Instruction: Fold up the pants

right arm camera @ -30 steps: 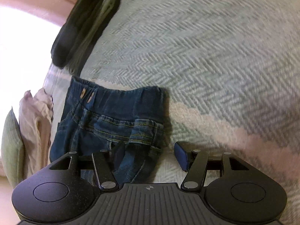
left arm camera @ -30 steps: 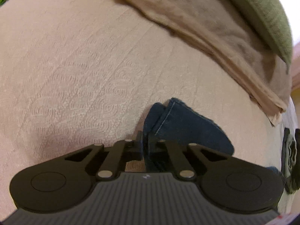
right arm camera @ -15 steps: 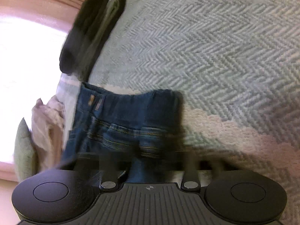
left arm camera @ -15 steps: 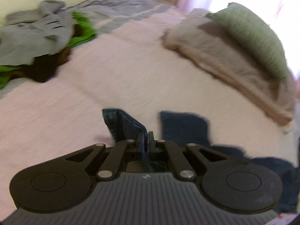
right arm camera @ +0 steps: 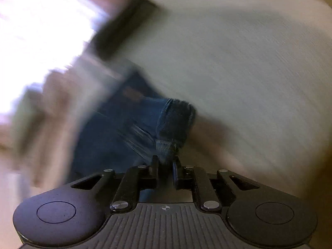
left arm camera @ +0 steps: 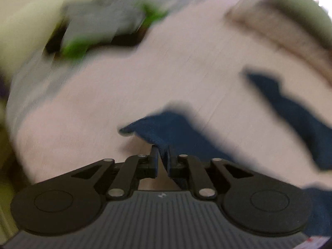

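The task object is a small pair of dark blue jeans. In the left wrist view my left gripper (left arm camera: 161,157) is shut on a leg hem of the jeans (left arm camera: 166,128), which is lifted off the pink bedspread (left arm camera: 145,78); another part of the jeans (left arm camera: 290,112) trails at the right. In the right wrist view my right gripper (right arm camera: 165,161) is shut on the waistband corner of the jeans (right arm camera: 174,122), with the denim hanging down and to the left. Both views are heavily motion-blurred.
A pile of grey and green clothes (left arm camera: 99,27) lies at the far left of the bed. A green pillow on beige folded fabric (left arm camera: 286,27) sits at the right. A dark folded garment (right arm camera: 124,25) lies on the pale herringbone blanket (right arm camera: 249,72) beside a bright window.
My right gripper was open beside the waistband and has shut on it. Both grippers have lifted and swung the jeans; the left view rose from bedspread to far clothes pile.
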`<action>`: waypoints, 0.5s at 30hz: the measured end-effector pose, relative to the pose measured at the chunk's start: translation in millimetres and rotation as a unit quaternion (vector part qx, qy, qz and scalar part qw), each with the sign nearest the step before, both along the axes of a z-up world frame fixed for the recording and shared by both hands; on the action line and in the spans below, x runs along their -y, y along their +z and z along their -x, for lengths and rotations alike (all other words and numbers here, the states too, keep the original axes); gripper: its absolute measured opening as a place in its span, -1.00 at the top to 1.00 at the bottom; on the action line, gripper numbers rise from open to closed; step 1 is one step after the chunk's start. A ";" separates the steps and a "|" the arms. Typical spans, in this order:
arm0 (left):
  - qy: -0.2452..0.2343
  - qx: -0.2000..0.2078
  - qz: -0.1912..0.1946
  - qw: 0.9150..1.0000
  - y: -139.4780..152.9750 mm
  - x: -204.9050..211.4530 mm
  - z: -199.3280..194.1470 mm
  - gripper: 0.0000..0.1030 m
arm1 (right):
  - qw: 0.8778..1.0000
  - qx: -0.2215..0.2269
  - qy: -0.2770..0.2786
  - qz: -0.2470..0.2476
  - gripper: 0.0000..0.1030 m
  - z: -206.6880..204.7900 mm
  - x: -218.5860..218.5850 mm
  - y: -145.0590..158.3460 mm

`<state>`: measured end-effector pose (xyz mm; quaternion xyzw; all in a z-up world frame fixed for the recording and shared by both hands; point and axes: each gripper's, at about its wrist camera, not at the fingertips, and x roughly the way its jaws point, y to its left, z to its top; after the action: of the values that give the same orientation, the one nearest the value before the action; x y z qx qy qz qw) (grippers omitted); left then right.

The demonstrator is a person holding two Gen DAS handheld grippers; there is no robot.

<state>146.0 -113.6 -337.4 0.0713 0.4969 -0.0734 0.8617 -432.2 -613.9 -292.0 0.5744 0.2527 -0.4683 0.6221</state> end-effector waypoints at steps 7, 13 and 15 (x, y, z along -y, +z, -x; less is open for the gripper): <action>0.012 0.009 0.023 1.000 14.7 -9.7 0.4 0.79 | 0.995 -0.093 -0.045 -0.013 0.29 22.2 10.3 -7.5; -0.077 -0.006 0.135 0.988 -0.5 76.2 -62.0 0.15 | 0.997 -0.060 -0.037 0.036 0.23 -39.5 41.1 -4.5; -0.095 -0.032 0.158 0.982 -22.3 112.1 -93.5 0.12 | 0.997 -0.044 -0.044 0.038 0.23 -60.6 37.3 -7.5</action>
<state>239.5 -225.7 -359.7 -0.0213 0.4975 -0.2346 0.8349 -371.6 -651.2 -299.5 0.5400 0.2367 -0.5288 0.6106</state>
